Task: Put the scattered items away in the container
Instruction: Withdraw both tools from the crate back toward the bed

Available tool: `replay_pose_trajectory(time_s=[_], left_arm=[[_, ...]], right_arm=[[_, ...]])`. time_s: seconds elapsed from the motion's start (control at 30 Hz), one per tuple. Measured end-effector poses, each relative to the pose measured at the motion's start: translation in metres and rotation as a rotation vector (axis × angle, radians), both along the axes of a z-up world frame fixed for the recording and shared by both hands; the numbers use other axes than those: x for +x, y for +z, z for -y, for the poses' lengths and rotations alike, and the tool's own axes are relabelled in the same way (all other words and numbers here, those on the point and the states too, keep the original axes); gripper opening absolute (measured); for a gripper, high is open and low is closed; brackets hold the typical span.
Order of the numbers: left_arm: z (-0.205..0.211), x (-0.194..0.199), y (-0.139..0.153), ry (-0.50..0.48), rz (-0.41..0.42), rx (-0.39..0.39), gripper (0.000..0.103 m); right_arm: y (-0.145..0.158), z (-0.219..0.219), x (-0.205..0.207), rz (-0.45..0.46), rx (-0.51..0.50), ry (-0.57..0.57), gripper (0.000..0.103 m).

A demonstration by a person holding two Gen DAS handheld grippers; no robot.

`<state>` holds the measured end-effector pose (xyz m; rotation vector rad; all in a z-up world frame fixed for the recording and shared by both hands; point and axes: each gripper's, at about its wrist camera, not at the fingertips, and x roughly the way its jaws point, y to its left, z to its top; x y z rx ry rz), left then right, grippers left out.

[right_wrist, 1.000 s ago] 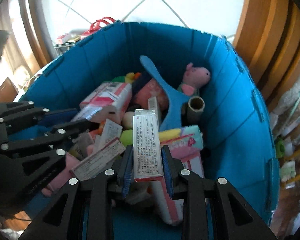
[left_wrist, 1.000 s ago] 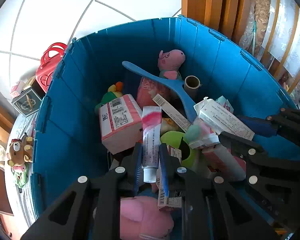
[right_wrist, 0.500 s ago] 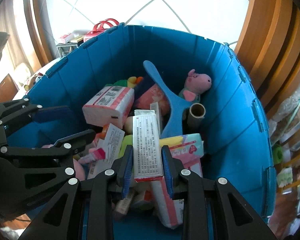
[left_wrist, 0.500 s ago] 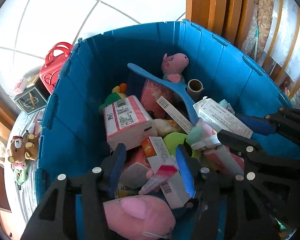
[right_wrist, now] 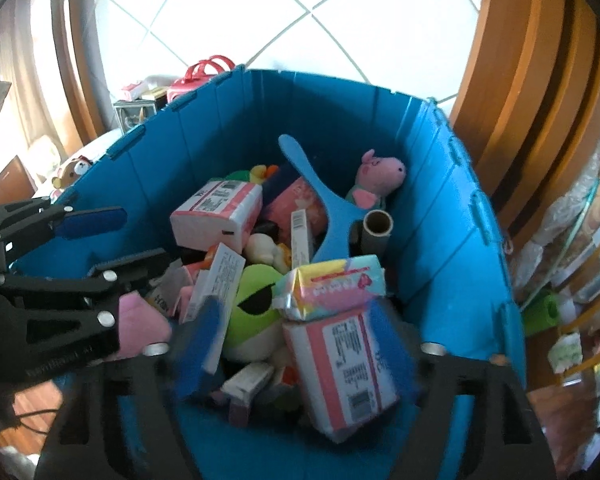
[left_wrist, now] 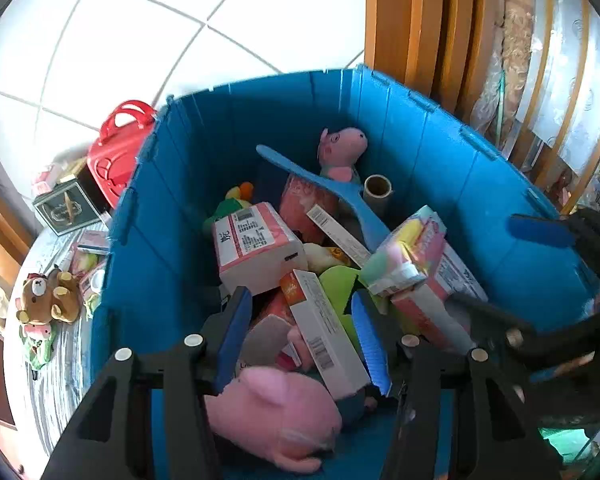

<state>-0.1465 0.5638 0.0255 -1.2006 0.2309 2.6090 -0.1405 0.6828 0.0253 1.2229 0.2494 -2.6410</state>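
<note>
Container [left_wrist: 432, 152], blue bin on counter [left_wrist: 48, 376]: left view, left claw [left_wrist: 300, 340] spread wide, empty, above boxes and pink plush [left_wrist: 276, 412]. Right view, right claw [right_wrist: 296, 344] wide open, empty, blurred, over pink-white box [right_wrist: 340, 364].

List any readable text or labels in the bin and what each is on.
None can be quoted.
Pink-and-white box: printed block and large characters, too blurred to read.
Long white carton: barcode, small print unreadable.
Pink pack: barcode, print blurred.
</note>
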Motion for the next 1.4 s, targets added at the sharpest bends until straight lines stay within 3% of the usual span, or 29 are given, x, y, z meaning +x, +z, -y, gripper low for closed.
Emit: replay_pose_trajectory(time_s=[0.13,0.27,0.53,0.87,1.13,1.4], left_arm=[[0.001,0.025,0.005,-0.004,-0.036,0.010,0.055],[0.004,0.048,0.011,0.010,-0.071,0.022,0.055],[0.016,0.092,0.016,0.057,-0.111,0.050,0.055],[0.051,0.125,0.021,0.089,-0.129,0.067,0.055],[0.144,0.153,0.025,0.173,-0.163,0.103,0.055],[0.299,0.192,0.021,0.304,-0.170,0.120,0.055]], right_arm=[[0.007,-0.009,0.026,-0.045,-0.008,-0.021,0.095],[0.014,-0.021,0.054,-0.098,-0.041,-0.059,0.103],[0.013,-0.039,0.089,-0.142,-0.174,-0.144,0.103],[0.025,-0.009,0.118,-0.168,-0.196,-0.107,0.103],[0.037,0.066,0.131,-0.195,-0.182,-0.049,0.103],[0.039,0.208,0.155,-0.190,-0.165,0.039,0.103]])
